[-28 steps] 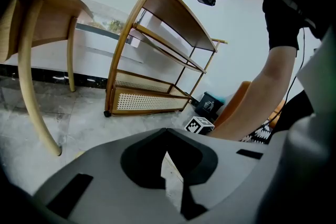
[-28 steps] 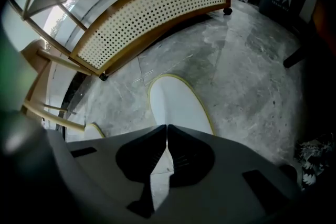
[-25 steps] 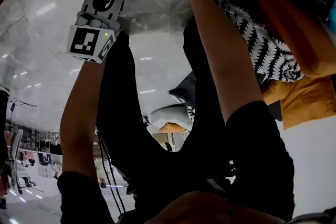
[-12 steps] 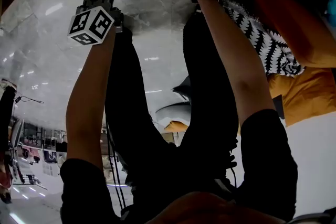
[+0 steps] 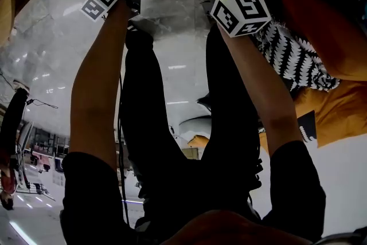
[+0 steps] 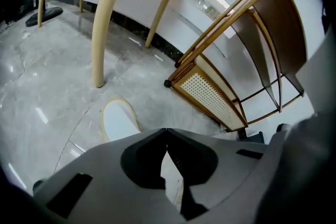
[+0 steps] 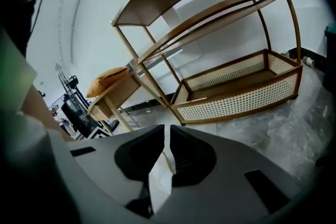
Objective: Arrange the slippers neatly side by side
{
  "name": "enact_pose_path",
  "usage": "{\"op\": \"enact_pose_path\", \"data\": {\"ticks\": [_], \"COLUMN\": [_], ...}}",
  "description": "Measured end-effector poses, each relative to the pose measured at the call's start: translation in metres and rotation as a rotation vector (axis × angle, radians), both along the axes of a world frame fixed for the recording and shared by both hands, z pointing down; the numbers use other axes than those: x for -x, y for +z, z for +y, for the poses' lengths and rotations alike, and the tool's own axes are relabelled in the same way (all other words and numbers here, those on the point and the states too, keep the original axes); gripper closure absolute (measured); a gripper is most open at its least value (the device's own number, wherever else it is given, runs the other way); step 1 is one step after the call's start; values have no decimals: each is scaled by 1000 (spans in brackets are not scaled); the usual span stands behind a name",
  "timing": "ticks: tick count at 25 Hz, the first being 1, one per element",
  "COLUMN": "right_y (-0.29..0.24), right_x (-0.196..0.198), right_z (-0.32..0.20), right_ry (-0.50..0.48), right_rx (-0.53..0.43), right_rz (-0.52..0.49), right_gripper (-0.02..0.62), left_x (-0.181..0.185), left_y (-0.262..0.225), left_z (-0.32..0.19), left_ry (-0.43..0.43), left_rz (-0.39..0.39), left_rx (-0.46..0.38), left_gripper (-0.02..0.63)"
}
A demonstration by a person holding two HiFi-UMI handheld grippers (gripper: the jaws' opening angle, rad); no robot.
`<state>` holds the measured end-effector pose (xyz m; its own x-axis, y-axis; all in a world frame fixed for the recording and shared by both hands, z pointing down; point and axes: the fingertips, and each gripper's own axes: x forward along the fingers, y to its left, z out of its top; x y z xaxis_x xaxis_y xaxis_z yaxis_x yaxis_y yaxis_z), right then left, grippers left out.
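Near a table leg, one white slipper

A glossy grey marble floor shows bright streaks of reflected light. A pale wooden table on rounded legs stands near an arched wooden shelf rack with a cane-panelled base, set against a white wall. An orange cushion lies on the table.

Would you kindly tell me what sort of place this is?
Probably a home-style room or showroom: glossy marble-look floor, a wood-and-cane shelf rack, a wooden table, and a white slipper on the floor.
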<state>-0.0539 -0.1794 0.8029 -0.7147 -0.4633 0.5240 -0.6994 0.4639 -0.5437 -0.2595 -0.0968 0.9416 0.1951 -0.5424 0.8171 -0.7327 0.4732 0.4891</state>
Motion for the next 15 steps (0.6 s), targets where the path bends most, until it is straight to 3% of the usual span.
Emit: {"op": "enact_pose_path", "data": {"ticks": [3, 6, 15], "right_y": [-4, 1, 40], "right_x": [-3, -14, -58], "right_z": [2, 3, -11], "right_ry": [0, -4, 54], "right_rx": [-11, -17, -16], "right_rz": [-38, -50, 3], "right_gripper": [541, 541, 541], "left_x": [8, 20, 34], "left_y": [34, 63, 110], "left_z": [5, 10, 3], "left_ry": [6, 1, -5], "left_rz": [57, 88, 70], "left_rx": [70, 143, 295], "left_gripper": [586, 458, 447]}}
